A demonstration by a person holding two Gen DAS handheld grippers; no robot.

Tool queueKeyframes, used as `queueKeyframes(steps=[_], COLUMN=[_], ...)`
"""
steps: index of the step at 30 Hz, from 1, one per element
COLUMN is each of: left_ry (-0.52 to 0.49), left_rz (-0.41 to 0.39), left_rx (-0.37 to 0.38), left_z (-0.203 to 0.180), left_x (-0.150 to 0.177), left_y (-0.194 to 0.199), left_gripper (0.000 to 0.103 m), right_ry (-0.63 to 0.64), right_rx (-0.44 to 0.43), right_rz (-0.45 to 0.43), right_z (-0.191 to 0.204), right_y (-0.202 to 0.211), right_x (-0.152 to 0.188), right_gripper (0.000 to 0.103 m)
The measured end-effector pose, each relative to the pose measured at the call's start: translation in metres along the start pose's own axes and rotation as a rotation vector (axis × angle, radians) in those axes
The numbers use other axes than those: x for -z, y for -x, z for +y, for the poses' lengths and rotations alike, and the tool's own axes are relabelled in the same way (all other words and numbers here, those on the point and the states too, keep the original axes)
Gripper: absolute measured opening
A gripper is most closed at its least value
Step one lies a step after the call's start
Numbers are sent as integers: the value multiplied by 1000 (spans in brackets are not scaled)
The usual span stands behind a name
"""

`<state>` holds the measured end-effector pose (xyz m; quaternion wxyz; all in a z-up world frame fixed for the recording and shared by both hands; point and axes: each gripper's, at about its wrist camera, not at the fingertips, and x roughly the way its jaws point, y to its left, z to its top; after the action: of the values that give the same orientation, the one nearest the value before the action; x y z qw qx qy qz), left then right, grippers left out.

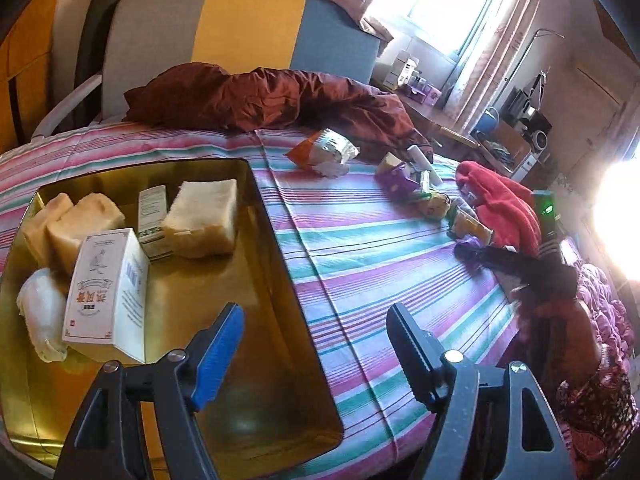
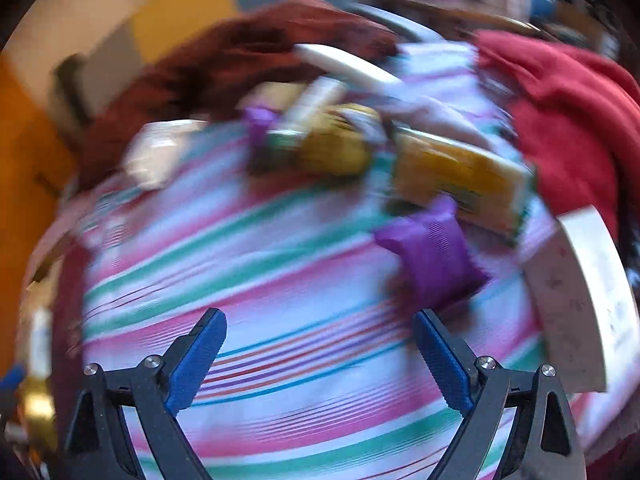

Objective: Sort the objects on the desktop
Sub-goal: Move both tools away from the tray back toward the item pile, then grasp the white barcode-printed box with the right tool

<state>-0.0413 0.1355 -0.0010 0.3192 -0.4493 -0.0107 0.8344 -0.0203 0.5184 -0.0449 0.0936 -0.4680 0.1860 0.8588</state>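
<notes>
My left gripper (image 1: 316,324) is open and empty, over the right edge of a gold metal tin (image 1: 276,240). In the tin lie a white medicine box (image 1: 106,296), several pale bread packs (image 1: 204,218), a small green-white box (image 1: 152,216) and a white wrapped roll (image 1: 40,312). My right gripper (image 2: 320,336) is open and empty above the striped cloth; its view is blurred. Ahead of it lie a purple packet (image 2: 432,256), a yellow packet (image 2: 460,172), a yellow round snack (image 2: 340,140) and a white stick (image 2: 348,64). An orange-white snack bag (image 1: 324,150) lies further back.
The striped cloth (image 1: 360,248) covers the table. A dark red jacket (image 1: 260,96) lies at the back and a red garment (image 1: 504,204) at the right. A white box (image 2: 584,292) sits at the right edge. A chair (image 1: 200,40) stands behind.
</notes>
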Motion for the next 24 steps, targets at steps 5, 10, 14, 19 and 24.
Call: queueKeyframes(steps=[5, 10, 14, 19, 24], left_ry=[-16, -27, -64, -83, -74], left_rz=[11, 22, 29, 29, 46], left_rx=[18, 38, 44, 40, 38], left_z=[-10, -21, -34, -40, -41], left_x=[2, 4, 5, 7, 7], left_y=[-3, -7, -8, -7, -11], left_gripper=[75, 75, 75, 75, 75], right_ry=[-48, -181, -259, -241, -124], right_rx=[238, 401, 399, 320, 210], right_rz=[-128, 39, 212, 322, 260], right_z=[-36, -96, -131, -132, -97], right_y=[48, 48, 27, -4, -13], right_x=[-20, -36, -34, -33, -39], right_gripper=[95, 97, 96, 50, 50])
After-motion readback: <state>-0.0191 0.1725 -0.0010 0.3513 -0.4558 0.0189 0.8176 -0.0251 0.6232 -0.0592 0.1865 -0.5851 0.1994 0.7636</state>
